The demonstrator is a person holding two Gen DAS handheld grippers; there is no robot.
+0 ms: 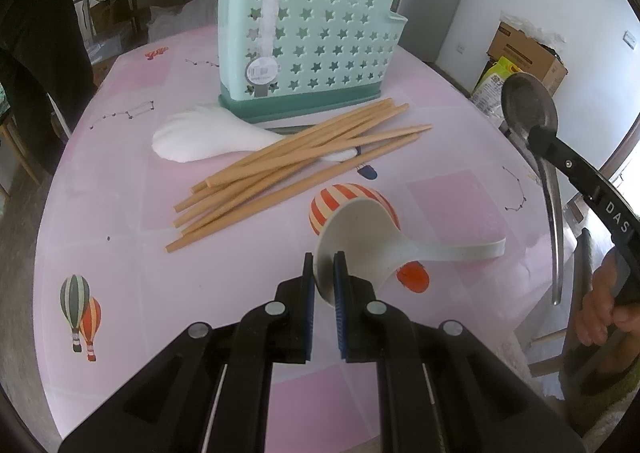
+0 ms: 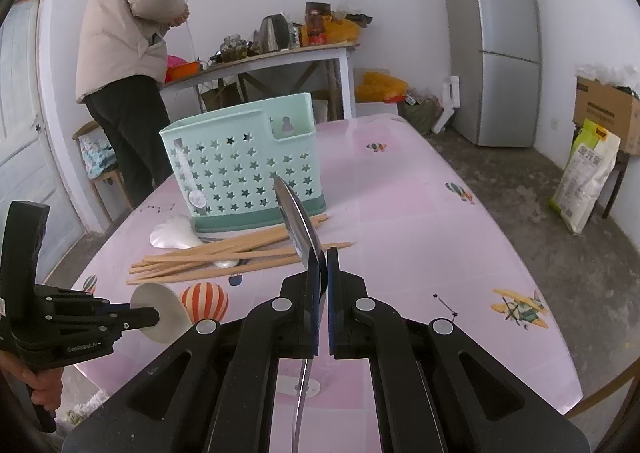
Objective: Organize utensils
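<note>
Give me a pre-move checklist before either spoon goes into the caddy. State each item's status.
1. Left hand-held gripper shut on the white plastic spoon by the bowl rim: ok.
2. Right hand-held gripper shut on the metal spoon near its neck: ok.
3. Green star-holed caddy upright on the table: ok.
4. Caddy compartments empty: cannot tell, inside hidden.
5. Chopsticks and white rice paddle sorted: not ok, lying loose in front of the caddy.
6. The two spoons apart from each other: ok.
</note>
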